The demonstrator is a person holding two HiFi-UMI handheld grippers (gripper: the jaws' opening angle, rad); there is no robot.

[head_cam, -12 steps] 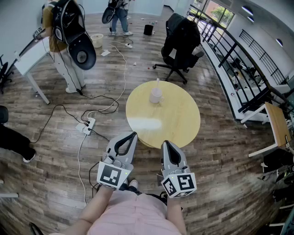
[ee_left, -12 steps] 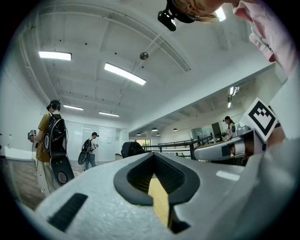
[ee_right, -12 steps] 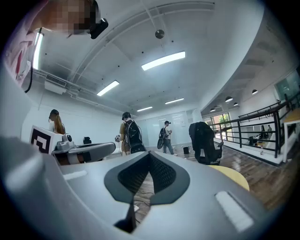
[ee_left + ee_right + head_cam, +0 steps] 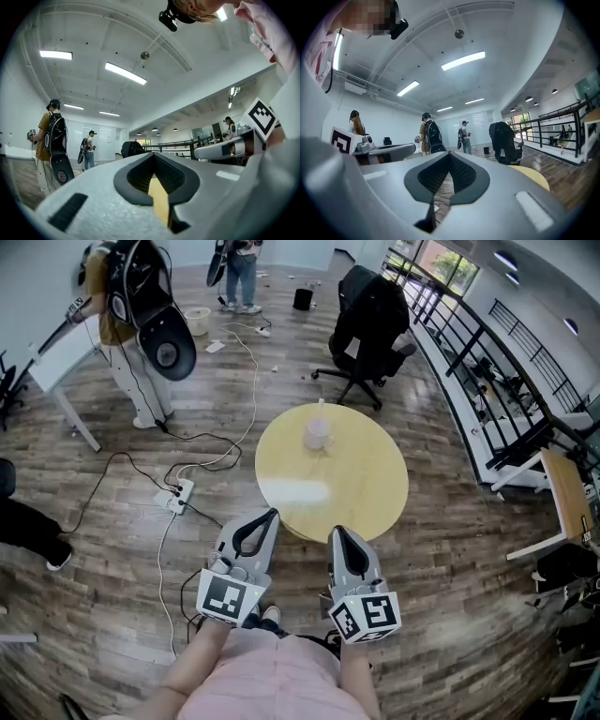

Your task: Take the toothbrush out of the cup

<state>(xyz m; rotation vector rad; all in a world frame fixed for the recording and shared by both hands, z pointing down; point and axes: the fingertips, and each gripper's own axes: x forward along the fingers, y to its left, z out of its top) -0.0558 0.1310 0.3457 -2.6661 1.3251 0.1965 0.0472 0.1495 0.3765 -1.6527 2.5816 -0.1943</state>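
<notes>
Claws first: on the head view my left gripper [image 4: 270,516] and right gripper [image 4: 337,533] hover at the table [image 4: 361,488] edge, well apart from the cup [image 4: 318,435] holding the toothbrush [image 4: 321,410]. Left gripper view: jaws pressed together, empty. Right gripper view: likewise. I'd say reach, grip and lift all remain

A brown wood-plank floor [image 4: 112,521] carries a round pale-yellow table [image 4: 361,488], with a black office chair [image 4: 370,310] beyond it and a white desk [image 4: 61,357] at far left. Black railing [image 4: 469,362] runs along the right, and white ceiling strip lights [image 4: 125,73] glow overhead.
</notes>
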